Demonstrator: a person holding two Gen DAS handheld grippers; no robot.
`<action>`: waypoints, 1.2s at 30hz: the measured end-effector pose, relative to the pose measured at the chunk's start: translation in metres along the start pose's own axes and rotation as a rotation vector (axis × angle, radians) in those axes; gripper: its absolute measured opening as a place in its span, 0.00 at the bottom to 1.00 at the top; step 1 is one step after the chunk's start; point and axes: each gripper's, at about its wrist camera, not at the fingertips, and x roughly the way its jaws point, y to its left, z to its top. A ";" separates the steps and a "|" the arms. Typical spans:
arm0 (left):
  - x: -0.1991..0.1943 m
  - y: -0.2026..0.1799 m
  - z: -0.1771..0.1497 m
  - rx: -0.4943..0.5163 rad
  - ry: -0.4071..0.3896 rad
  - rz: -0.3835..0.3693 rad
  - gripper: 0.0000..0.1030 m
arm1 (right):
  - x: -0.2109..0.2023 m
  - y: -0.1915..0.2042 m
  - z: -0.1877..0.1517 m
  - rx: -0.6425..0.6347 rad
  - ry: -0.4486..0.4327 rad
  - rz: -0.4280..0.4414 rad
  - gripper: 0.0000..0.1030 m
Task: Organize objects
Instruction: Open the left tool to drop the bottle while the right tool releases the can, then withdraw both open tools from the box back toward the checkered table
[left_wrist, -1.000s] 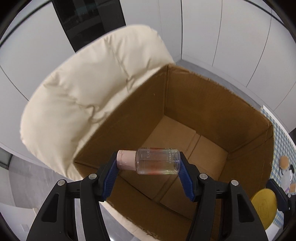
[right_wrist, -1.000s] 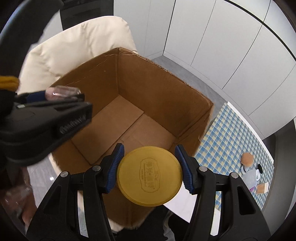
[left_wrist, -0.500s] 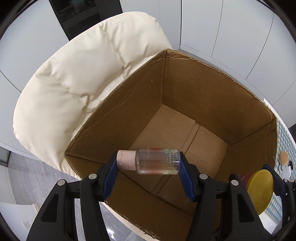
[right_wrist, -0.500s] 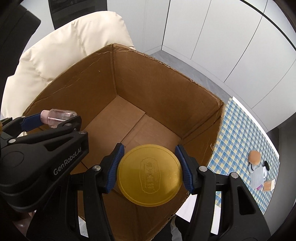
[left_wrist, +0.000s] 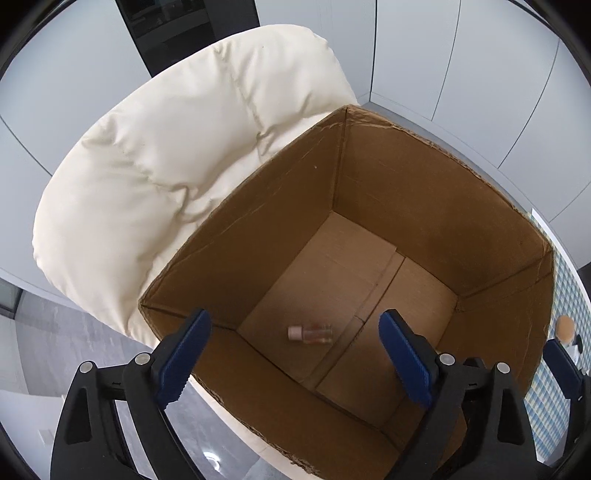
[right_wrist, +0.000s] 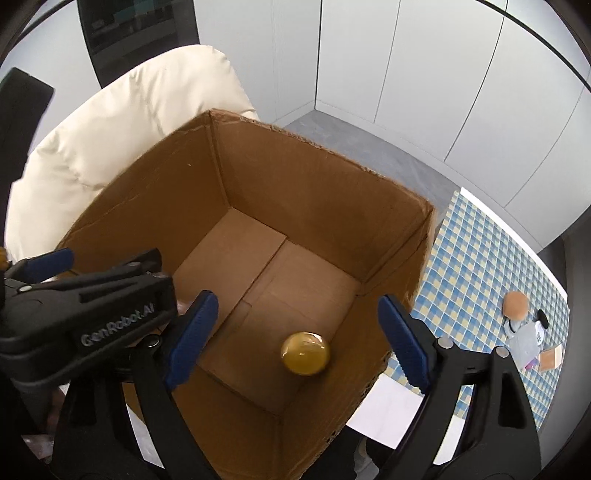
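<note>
An open brown cardboard box (left_wrist: 424, 206) fills both views; it also shows in the right wrist view (right_wrist: 303, 192). My left gripper (left_wrist: 295, 354) is open and empty above the box's near side. A small clear bottle with a pink cap (left_wrist: 310, 333) lies blurred low inside the box. My right gripper (right_wrist: 297, 338) is open and empty above the box. A round yellow tin (right_wrist: 305, 353) shows blurred low inside the box near its right wall. The left gripper's body (right_wrist: 85, 317) shows at the left of the right wrist view.
The box rests on a cream padded chair (left_wrist: 166, 166). A blue-and-yellow checked cloth (right_wrist: 480, 266) lies to the right with a round tan object (right_wrist: 515, 304) and small items (right_wrist: 535, 339) on it. Grey floor and white wall panels lie behind.
Both grippers opened. The bottle left the left gripper and the yellow tin left the right gripper; both are now down inside the box.
</note>
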 end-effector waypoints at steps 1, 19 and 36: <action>0.001 -0.001 0.000 0.004 0.004 0.004 0.90 | 0.001 -0.001 0.000 0.009 0.004 0.007 0.88; 0.003 -0.001 0.000 0.015 0.028 -0.011 0.90 | 0.004 -0.011 -0.005 0.050 0.020 0.010 0.88; -0.013 0.001 -0.018 0.014 0.032 -0.121 0.90 | -0.026 -0.028 -0.016 0.072 0.004 0.017 0.88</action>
